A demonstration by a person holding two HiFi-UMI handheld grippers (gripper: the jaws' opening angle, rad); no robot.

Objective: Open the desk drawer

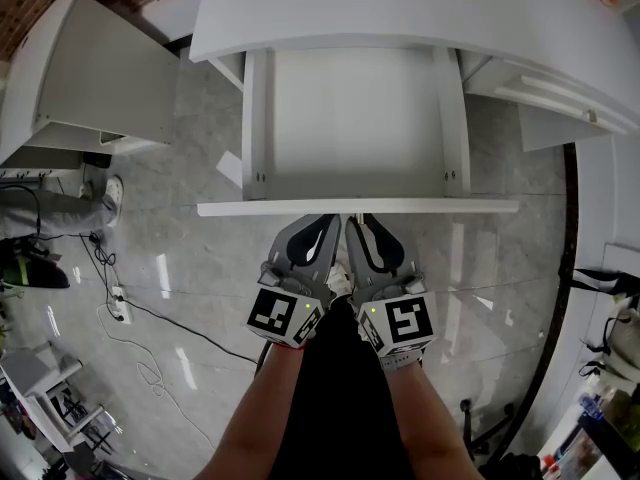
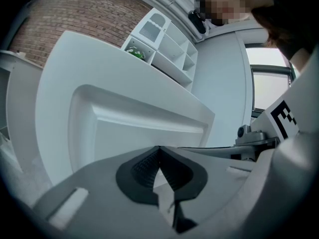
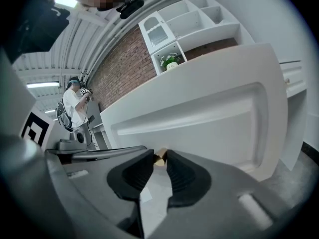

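The white desk drawer (image 1: 355,128) stands pulled out from under the white desk top (image 1: 400,8), and its inside looks bare. Its front panel (image 1: 358,207) faces me. Both grippers sit side by side at the middle of that front. My right gripper (image 1: 358,222) is shut on a small brass knob (image 3: 160,158), which shows between its black pads (image 3: 185,176) in the right gripper view. My left gripper (image 1: 325,224) is just left of it, its pad tips meeting (image 2: 159,151) with nothing between them. The panelled drawer front (image 2: 139,128) fills the left gripper view.
A white cabinet (image 1: 90,78) stands at the left and more white furniture (image 1: 560,88) at the right. Cables and a power strip (image 1: 120,313) lie on the marble floor. Another person (image 3: 75,106) stands far off. Wall shelves (image 3: 189,19) hang above the desk.
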